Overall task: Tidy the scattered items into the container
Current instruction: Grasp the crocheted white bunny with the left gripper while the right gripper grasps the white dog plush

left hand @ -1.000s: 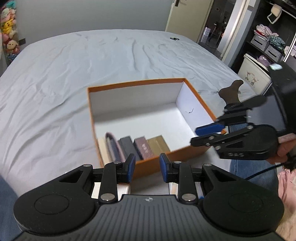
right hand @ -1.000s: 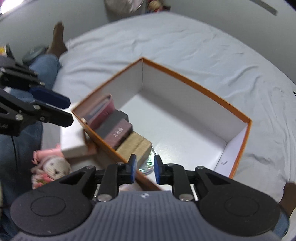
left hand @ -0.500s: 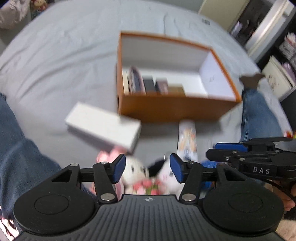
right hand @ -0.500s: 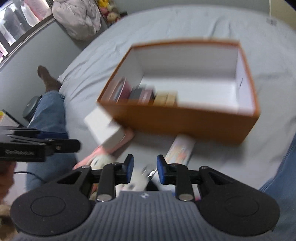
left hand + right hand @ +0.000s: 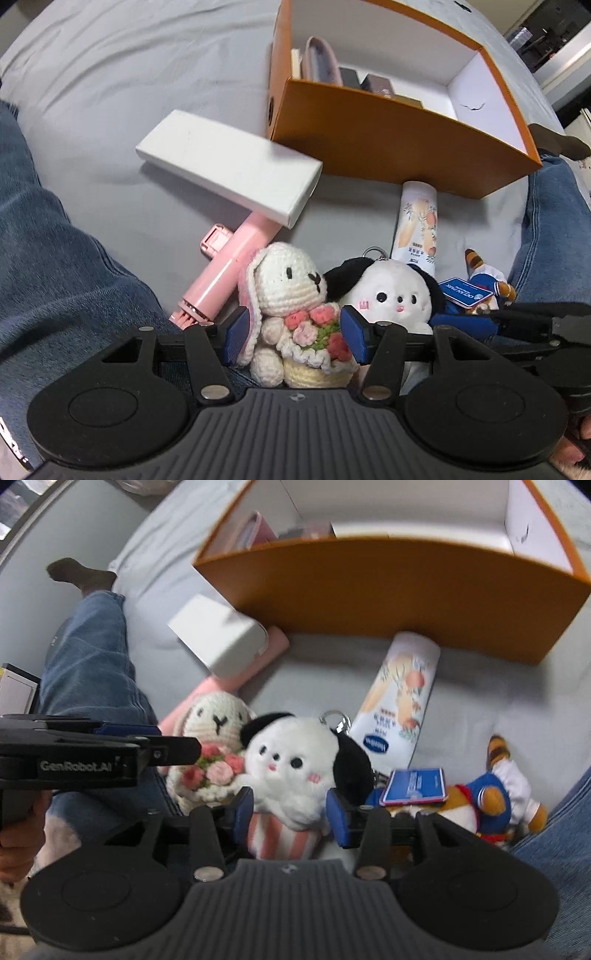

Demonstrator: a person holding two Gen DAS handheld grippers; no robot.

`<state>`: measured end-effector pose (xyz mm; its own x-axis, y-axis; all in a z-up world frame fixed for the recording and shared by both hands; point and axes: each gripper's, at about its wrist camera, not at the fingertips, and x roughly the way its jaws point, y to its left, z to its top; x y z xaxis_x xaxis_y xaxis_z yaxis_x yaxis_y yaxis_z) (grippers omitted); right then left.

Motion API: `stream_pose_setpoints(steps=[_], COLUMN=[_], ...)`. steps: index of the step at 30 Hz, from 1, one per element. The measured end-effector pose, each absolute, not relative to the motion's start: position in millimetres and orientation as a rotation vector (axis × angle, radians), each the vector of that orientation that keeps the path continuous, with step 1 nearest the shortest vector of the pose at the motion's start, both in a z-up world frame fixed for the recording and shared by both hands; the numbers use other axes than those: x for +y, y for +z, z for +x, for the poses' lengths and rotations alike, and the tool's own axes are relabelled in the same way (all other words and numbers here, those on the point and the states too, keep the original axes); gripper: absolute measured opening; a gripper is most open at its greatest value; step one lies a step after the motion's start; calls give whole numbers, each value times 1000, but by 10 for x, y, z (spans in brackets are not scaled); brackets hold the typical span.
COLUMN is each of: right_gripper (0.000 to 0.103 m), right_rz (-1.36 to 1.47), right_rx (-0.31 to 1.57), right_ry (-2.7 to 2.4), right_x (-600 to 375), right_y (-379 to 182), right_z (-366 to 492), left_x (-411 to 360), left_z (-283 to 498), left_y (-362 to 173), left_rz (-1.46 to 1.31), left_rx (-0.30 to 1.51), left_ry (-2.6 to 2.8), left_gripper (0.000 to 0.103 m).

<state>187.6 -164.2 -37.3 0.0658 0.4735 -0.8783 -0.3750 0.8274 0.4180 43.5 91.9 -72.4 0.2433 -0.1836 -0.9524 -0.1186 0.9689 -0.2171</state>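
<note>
A crochet white bunny [image 5: 284, 284] holding a flower bouquet stands between the blue pads of my left gripper [image 5: 295, 339], which is open around it. Beside it sits a black-and-white dog plush [image 5: 291, 760] with a keyring. My right gripper [image 5: 291, 814] straddles the dog's lower body and its jaws are opening. The orange box [image 5: 388, 129] with white inside lies just beyond the toys, and several small cases stand along its left end. In the right wrist view the left gripper [image 5: 170, 738] reaches in from the left over the bunny [image 5: 218, 720].
Lying on the grey bedsheet before the box are a white carton [image 5: 229, 166], a pink stick-shaped device [image 5: 221, 273] under it, a printed tube [image 5: 417, 221] and a blue-dressed plush with a tag [image 5: 491, 794]. A person's jeans-clad legs [image 5: 55, 258] flank both sides.
Both grippers have dropped from above the orange box to the toys in front of it and tilted downward. Both sets of jaws have widened, and each now straddles a plush.
</note>
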Motion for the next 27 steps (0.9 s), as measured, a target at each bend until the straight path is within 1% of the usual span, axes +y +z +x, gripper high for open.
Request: stream_pose_setpoints(steps=[5,8,11,13,17,19,22,27], right_gripper=[48,53,55,58,61,64,69,70], right_rz=[89,94,95,91,71,53,13,-60], right_rx=[1391,1395,1393,1390,1374,1367,1351,1315], right_ry=[633,629,628,629,639,645,655,656], right_x=[-1578,-1556,-1579,-1578,-1526,-1495,-1441,-1368], right_y=[-485,-522,-527,-537,-555,-562,-571,-593], right_z=[1858,1865,1846,1843,1842,1838,1819,1794], left_x=[945,937,911,890,884,895,920,910], left_z=[440,449,453,455,470,477,489,526], left_y=[-810,-848,-894,-917,-987,-1021,-1074,-1151], left_rz=[-302,-311,-307,-299,-313,-326,-351,-363], left_rx=[1343,1351,1361,1363,1364,1362,1359,1353], left_ry=[-33,-25,-20,-13,-2,0,-1,-6], left_gripper=[64,65,69,74,77,81,81,82])
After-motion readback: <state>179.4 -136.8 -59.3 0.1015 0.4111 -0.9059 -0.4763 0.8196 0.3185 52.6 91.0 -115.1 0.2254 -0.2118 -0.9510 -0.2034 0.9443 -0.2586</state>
